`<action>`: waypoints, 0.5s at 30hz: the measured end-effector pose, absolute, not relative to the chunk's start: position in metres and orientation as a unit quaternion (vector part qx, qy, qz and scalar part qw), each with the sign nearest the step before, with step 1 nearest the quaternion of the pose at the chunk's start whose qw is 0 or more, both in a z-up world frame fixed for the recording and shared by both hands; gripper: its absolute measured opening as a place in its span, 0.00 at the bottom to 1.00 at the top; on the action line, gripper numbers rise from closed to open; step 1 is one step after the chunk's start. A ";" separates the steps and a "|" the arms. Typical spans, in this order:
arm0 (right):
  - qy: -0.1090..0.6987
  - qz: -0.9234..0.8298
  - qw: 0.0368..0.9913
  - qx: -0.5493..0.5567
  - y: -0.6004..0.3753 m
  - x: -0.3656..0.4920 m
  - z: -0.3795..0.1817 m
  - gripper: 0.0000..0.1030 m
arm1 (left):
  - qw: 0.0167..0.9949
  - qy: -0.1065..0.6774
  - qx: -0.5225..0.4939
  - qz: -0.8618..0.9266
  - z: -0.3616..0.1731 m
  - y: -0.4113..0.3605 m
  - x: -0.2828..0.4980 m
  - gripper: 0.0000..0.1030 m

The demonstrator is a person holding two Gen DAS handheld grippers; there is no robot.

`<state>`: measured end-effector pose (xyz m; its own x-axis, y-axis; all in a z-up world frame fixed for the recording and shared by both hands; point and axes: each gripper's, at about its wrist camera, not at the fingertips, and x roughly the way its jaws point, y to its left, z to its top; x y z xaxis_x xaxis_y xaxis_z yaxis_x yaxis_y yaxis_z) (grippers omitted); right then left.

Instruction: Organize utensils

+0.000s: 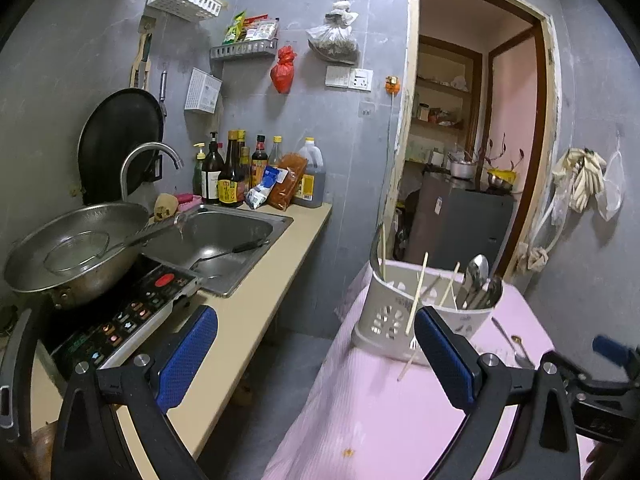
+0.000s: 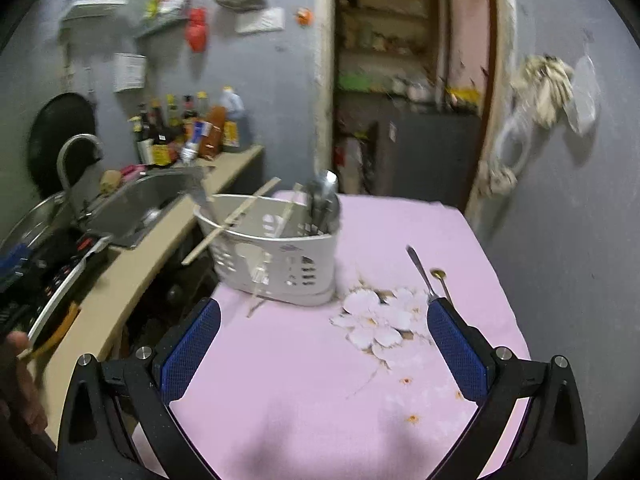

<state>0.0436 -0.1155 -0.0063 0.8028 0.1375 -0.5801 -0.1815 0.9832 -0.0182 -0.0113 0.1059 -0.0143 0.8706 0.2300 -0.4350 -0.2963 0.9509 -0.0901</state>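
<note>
Only the right view shows two utensils point(image 2: 421, 276) lying on the pink cloth point(image 2: 304, 368) beyond the right gripper point(image 2: 323, 348); both grippers, left point(image 1: 316, 354) included, stand spread and empty, with the holder point(image 1: 420, 316) ahead.

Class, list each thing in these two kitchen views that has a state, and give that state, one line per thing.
Left claw: open, holding nothing.
Right claw: open, holding nothing.
Utensil holder: upright, with spoons and chopsticks inside.
Metal utensils: lying loose on the pink cloth.
Wok: on the cooker, strainer inside.
</note>
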 end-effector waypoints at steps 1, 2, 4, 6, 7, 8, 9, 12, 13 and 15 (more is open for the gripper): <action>0.298 0.097 0.949 -0.038 -0.114 0.039 -0.006 0.98 | 0.964 0.217 -0.071 0.135 -0.016 0.105 -0.014 0.97; 0.296 0.105 0.948 -0.039 -0.113 0.036 -0.007 0.98 | 0.965 0.219 -0.065 0.132 -0.017 0.103 -0.015 0.97; 0.301 0.114 0.946 -0.042 -0.110 0.033 -0.011 0.98 | 0.965 0.222 -0.055 0.128 -0.020 0.101 -0.018 0.97; 0.311 0.115 0.942 -0.042 -0.108 0.033 -0.017 0.99 | 0.965 0.221 -0.049 0.129 -0.021 0.100 -0.022 0.97; 0.313 0.114 0.942 -0.042 -0.107 0.034 -0.019 0.99 | 0.965 0.222 -0.049 0.128 -0.021 0.099 -0.022 0.97; 0.313 0.113 0.942 -0.043 -0.107 0.034 -0.021 0.99 | 0.966 0.222 -0.049 0.126 -0.021 0.099 -0.023 0.97; 0.311 0.112 0.943 -0.044 -0.106 0.034 -0.020 0.99 | 0.966 0.221 -0.049 0.124 -0.022 0.099 -0.024 0.97; 0.291 0.108 0.950 -0.044 -0.106 0.031 -0.015 0.99 | 0.967 0.218 -0.046 0.120 -0.023 0.099 -0.027 0.97; 0.282 0.106 0.953 -0.042 -0.106 0.030 -0.013 0.99 | 0.968 0.219 -0.047 0.116 -0.023 0.099 -0.027 0.97; 0.267 0.102 0.958 -0.040 -0.108 0.027 -0.008 0.99 | 0.968 0.221 -0.053 0.111 -0.025 0.100 -0.028 0.97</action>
